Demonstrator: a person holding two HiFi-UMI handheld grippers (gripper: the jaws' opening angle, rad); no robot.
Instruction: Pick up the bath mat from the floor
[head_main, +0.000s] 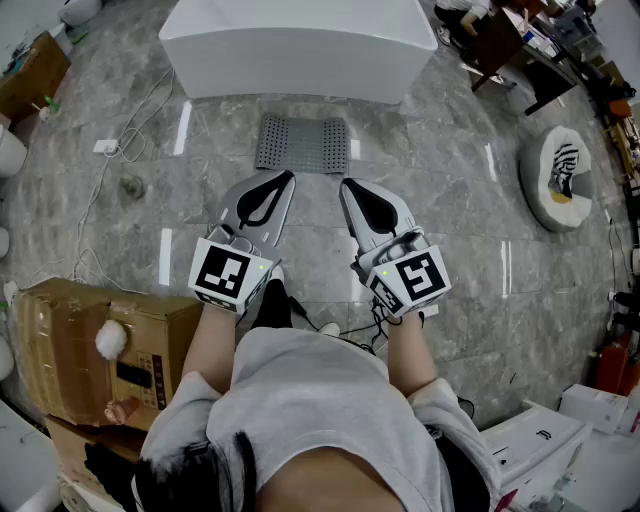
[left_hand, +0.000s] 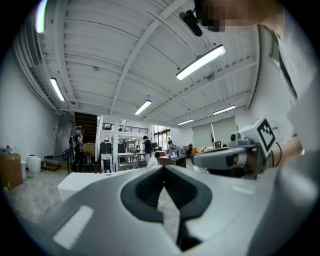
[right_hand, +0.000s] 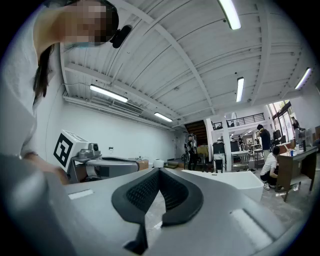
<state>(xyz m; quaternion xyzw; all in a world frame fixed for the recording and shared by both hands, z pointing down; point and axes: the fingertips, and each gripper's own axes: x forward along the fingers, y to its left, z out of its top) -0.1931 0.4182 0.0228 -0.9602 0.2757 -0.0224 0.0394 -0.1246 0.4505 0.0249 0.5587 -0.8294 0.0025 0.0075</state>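
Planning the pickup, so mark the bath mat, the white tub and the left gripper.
bath mat (head_main: 303, 145), head view, middle of its perforated grey surface.
white tub (head_main: 300, 85), head view, its near side wall.
left gripper (head_main: 285, 181), head view, tips of its shut jaws.

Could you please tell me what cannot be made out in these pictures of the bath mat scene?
Bath mat, head view: too small to tell holes from bumps.
Bath mat, both gripper views: not visible; the bodies of the left gripper and right gripper cover the floor ahead.
Striped item in the round bed, head view: too small to identify.
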